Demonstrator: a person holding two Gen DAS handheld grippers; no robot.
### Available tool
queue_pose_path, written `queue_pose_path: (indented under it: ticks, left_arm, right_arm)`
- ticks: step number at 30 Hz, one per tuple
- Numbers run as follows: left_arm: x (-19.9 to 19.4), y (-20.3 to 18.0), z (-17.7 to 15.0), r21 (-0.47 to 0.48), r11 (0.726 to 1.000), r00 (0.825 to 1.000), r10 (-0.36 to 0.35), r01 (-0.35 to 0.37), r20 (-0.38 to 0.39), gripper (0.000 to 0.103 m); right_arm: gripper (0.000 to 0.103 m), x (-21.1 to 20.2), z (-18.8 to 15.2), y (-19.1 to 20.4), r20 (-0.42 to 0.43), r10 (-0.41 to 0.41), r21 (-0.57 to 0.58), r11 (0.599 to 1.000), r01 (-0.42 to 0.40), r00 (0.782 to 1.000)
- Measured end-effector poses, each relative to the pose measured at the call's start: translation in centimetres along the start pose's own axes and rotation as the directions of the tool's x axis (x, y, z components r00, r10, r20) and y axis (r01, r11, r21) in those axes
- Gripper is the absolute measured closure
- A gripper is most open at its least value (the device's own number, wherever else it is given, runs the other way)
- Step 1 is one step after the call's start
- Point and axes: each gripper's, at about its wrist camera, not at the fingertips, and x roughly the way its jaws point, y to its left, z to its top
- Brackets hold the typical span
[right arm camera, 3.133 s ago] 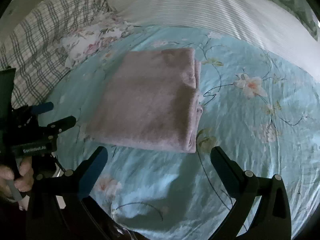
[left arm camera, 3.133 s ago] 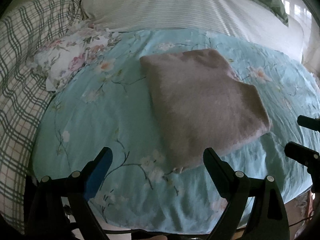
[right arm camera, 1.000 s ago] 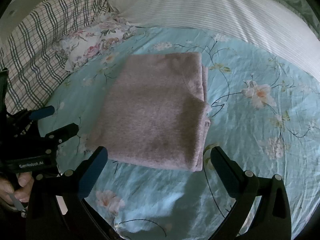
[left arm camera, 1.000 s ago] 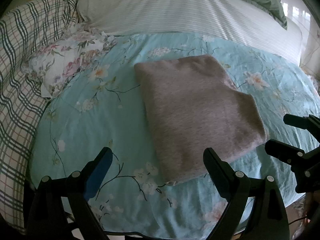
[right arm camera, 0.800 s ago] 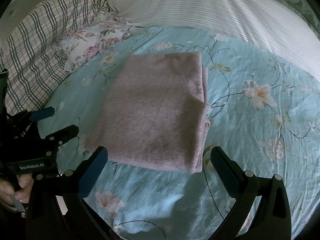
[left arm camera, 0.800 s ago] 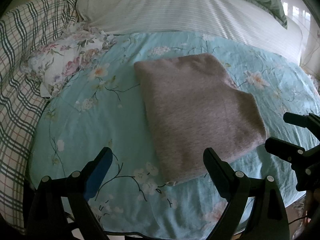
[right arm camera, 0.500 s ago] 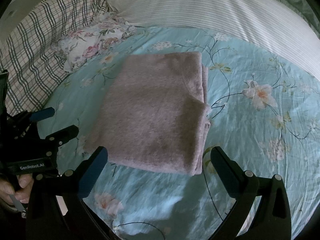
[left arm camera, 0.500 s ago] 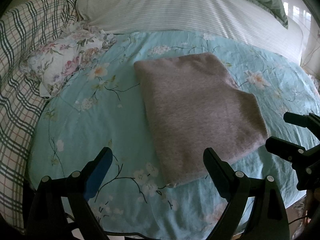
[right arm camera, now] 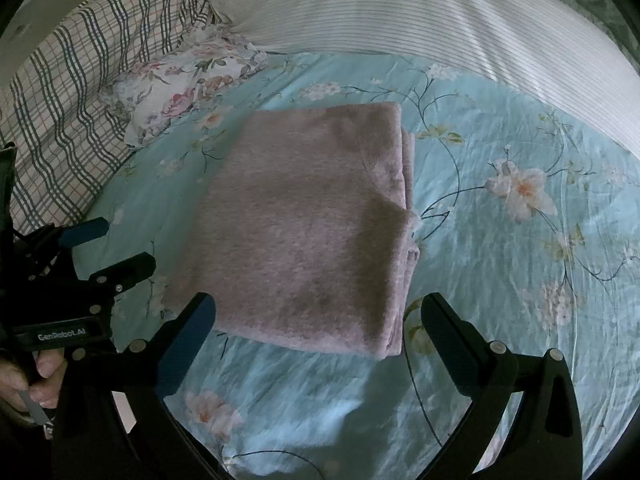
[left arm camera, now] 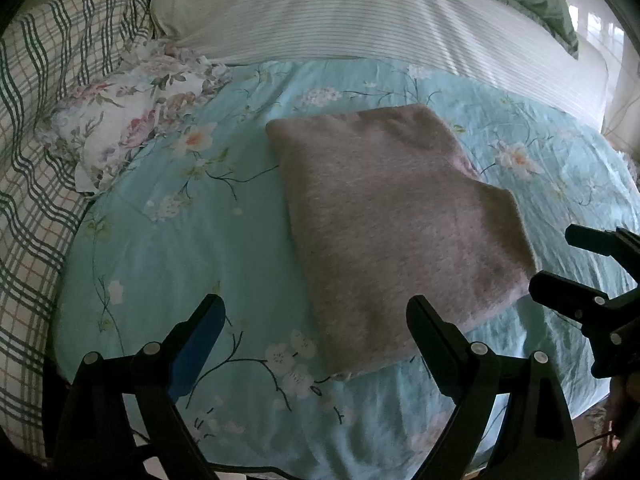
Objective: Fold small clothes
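The garment (left arm camera: 396,232), a mauve fleecy piece folded into a thick rectangle, lay flat on the teal floral sheet (left arm camera: 192,248) of the bed, near the middle of both my views. From the right wrist camera I saw its stacked layers along the edge at 3 o'clock. My left claw (left arm camera: 316,328) was spread wide with nothing between its fingers, hovering just short of the garment's near corner, the right-hand finger overlapping the cloth in view; whether it touched, I could not tell. My right claw (right arm camera: 318,316) was likewise spread and empty, poised over the garment's near edge. A floral pillow (left arm camera: 120,128) sat at 10 o'clock, a plaid blanket (left arm camera: 36,100) beyond it at 9, and a striped pillow (left arm camera: 360,12) at 12. A hand (right arm camera: 24,380) gripped the left claw's handle at 8 o'clock in the right view.
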Motion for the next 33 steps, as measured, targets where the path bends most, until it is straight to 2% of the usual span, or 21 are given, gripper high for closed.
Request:
queue_pose_path:
  ticks: [33]
  left_arm:
    - [1.3, 0.4, 0.5, 0.005, 1.0, 1.0, -0.005, 0.005, -0.016, 0.01]
  right_arm:
    - [0.001, 1.0, 0.9, -2.3, 0.004, 0.005, 0.016, 1.0, -0.005, 1.0]
